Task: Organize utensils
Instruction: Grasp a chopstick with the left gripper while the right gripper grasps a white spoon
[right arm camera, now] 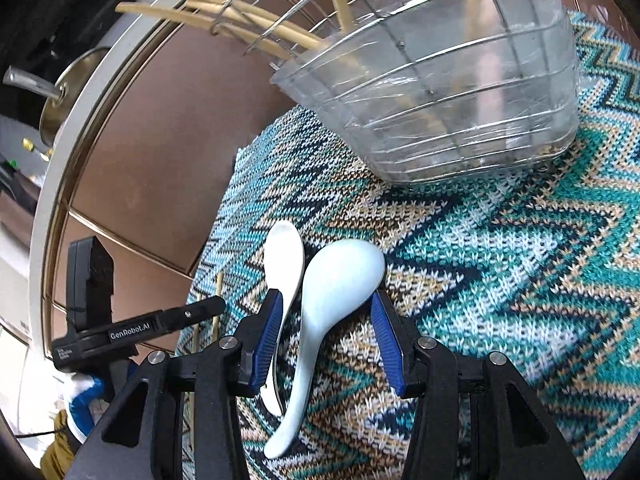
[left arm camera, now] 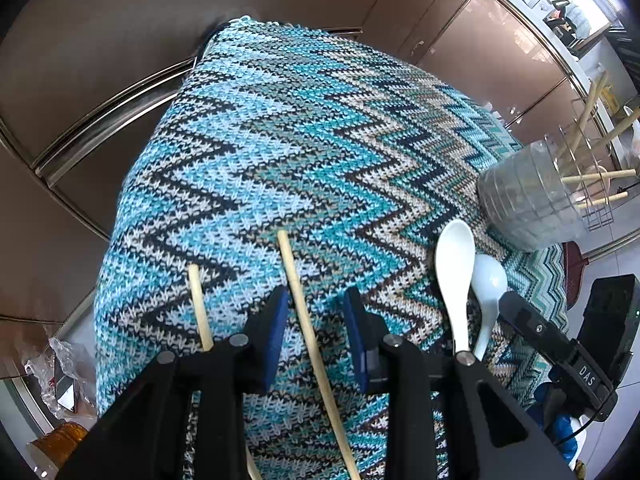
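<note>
A wide stretch of the blue zigzag knitted cloth (left arm camera: 280, 140) is lying bare ahead of the left gripper (left arm camera: 316, 300), giving free passage there. Two thin wooden chopsticks (left arm camera: 298, 292) and two white ceramic spoons (right arm camera: 336, 280) are crowding the near edge. The clear plastic-lined wire basket (right arm camera: 460, 92) is blocking the far right corner, its chopsticks sticking outward.

Home kitchen (brown cabinets (left arm camera: 472, 40), pan (right arm camera: 68, 92)).
</note>
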`<state>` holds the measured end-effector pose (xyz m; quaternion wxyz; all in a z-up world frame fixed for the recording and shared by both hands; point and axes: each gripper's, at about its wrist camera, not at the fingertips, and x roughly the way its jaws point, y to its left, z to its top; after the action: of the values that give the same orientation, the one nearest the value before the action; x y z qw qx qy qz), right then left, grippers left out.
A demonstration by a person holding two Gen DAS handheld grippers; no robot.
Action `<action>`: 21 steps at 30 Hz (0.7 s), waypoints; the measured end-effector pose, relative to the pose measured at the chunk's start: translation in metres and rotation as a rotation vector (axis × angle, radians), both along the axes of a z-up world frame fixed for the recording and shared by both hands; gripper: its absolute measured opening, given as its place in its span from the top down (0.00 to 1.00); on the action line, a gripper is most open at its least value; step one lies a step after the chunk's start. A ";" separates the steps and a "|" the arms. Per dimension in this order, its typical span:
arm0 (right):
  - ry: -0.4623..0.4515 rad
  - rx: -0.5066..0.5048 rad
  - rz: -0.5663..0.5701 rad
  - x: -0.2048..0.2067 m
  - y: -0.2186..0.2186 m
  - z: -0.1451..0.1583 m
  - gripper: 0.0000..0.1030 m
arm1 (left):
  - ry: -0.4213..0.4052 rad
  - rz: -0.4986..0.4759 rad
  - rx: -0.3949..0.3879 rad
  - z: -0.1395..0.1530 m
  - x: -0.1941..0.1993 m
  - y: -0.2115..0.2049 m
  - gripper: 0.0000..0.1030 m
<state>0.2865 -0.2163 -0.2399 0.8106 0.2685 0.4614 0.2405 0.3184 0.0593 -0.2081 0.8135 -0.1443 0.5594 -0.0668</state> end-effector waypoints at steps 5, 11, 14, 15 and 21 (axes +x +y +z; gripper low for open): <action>-0.001 0.031 0.012 0.005 0.001 -0.001 0.63 | -0.008 -0.004 0.007 -0.001 0.002 -0.002 0.74; 0.021 0.108 0.003 0.013 -0.001 -0.010 0.64 | -0.011 -0.006 0.002 -0.001 0.001 -0.002 0.74; 0.024 0.123 0.000 0.015 -0.002 -0.010 0.65 | -0.011 -0.008 0.005 -0.001 0.002 -0.001 0.74; 0.023 0.120 0.001 0.015 -0.002 -0.010 0.65 | -0.011 -0.009 0.006 -0.001 0.002 -0.001 0.74; 0.020 0.110 -0.005 0.015 0.004 -0.010 0.65 | -0.008 -0.005 0.009 -0.002 0.002 0.000 0.80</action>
<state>0.3019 -0.2126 -0.2500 0.7907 0.3160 0.4549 0.2607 0.3199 0.0588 -0.2098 0.8160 -0.1392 0.5570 -0.0668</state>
